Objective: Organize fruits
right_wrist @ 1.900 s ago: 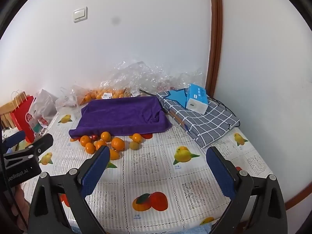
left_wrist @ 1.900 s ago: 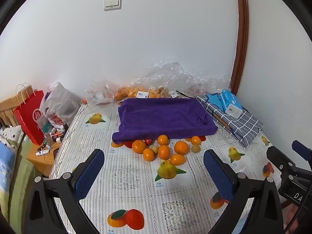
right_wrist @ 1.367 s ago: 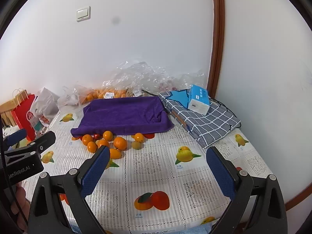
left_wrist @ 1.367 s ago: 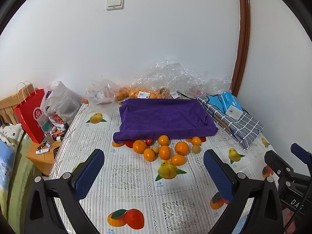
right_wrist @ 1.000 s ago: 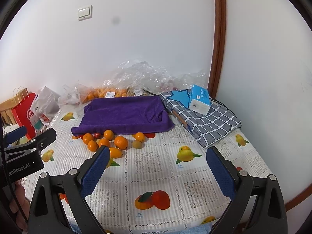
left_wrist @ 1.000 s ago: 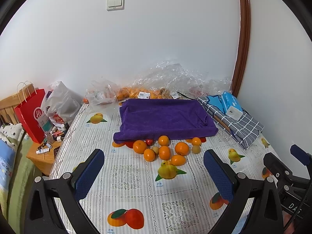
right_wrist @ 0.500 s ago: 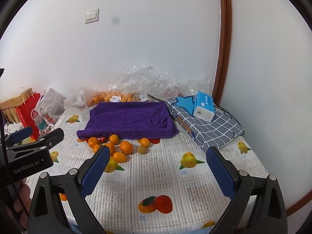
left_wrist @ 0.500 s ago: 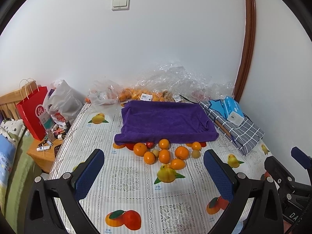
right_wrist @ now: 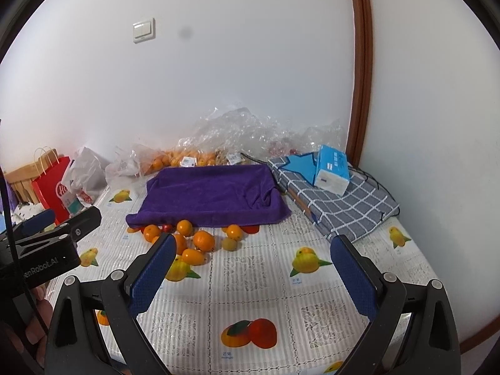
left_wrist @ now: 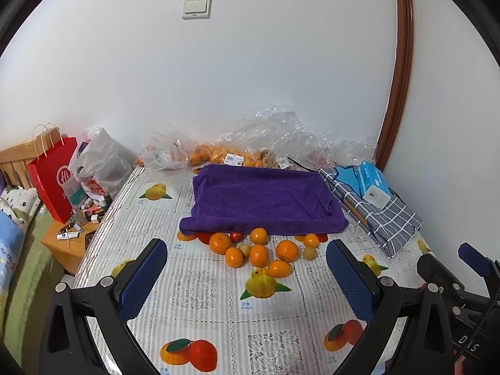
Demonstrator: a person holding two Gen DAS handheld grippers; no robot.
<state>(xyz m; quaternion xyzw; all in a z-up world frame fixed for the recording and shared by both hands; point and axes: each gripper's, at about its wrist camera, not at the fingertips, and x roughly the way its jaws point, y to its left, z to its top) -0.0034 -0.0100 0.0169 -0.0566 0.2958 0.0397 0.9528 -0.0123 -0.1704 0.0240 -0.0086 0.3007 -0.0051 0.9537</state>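
**Both grippers held wide above a fruit-print worktop**

Left gripper (left_wrist: 247, 273) and right gripper (right_wrist: 250, 267) are spread wide, holding nothing. Ahead of each lies bare patterned worktop (left_wrist: 200, 284). Beyond, a loose cluster of oranges (left_wrist: 259, 251), round and glossy, touches the near edge of a purple towel (left_wrist: 265, 200). A checked cloth (right_wrist: 343, 206) borders the right side; plastic bags (left_wrist: 281, 137) line the wall.

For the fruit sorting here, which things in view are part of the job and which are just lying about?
Job:
loose oranges
small red fruit
purple towel
left gripper, open
right gripper, open

Lying about:
tissue box
checked cloth
red bag
plastic bags, with more oranges inside
light switch
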